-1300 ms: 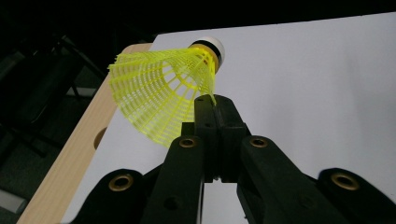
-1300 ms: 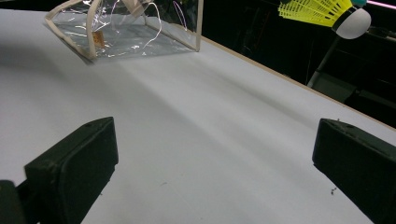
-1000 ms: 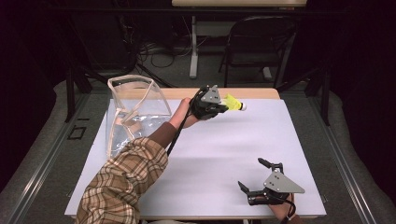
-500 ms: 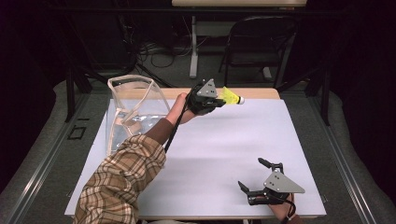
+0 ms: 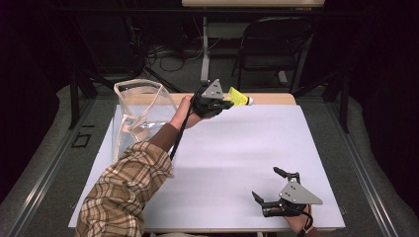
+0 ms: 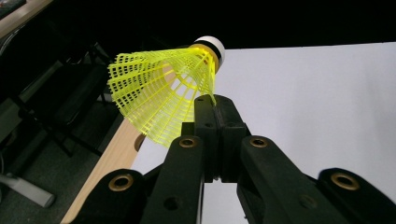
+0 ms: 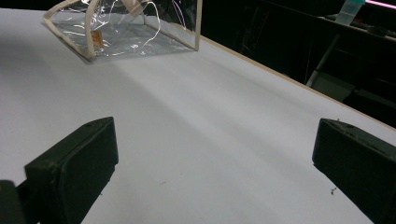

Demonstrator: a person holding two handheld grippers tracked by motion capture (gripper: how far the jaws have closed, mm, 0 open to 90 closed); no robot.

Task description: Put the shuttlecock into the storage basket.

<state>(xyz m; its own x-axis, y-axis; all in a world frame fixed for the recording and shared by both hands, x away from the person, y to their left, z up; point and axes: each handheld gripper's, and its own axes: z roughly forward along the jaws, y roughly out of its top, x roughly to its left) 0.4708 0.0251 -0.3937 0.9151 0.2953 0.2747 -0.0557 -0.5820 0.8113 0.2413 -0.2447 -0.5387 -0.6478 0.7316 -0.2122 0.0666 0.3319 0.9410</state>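
A yellow plastic shuttlecock (image 5: 239, 98) with a white cork tip hangs over the far edge of the table. My left gripper (image 5: 225, 102) is shut on the rim of its skirt. In the left gripper view the shuttlecock (image 6: 159, 88) fans up and left from the closed jaws of the left gripper (image 6: 215, 105), cork pointing away. A clear plastic bag (image 5: 141, 113) with cream trim stands open at the far left. My right gripper (image 5: 269, 190) rests open near the front right edge. In its own view the right gripper (image 7: 215, 140) holds nothing, and the clear bag (image 7: 126, 32) lies far off.
A white sheet covers the table (image 5: 237, 153), and a wooden strip (image 5: 272, 98) shows along its far edge. A dark chair (image 5: 276, 44) and a floor with cables lie beyond the table. A plaid sleeve (image 5: 123, 197) crosses the front left.
My left gripper has risen and drifted slightly left with the shuttlecock in it. The right gripper has stayed put.
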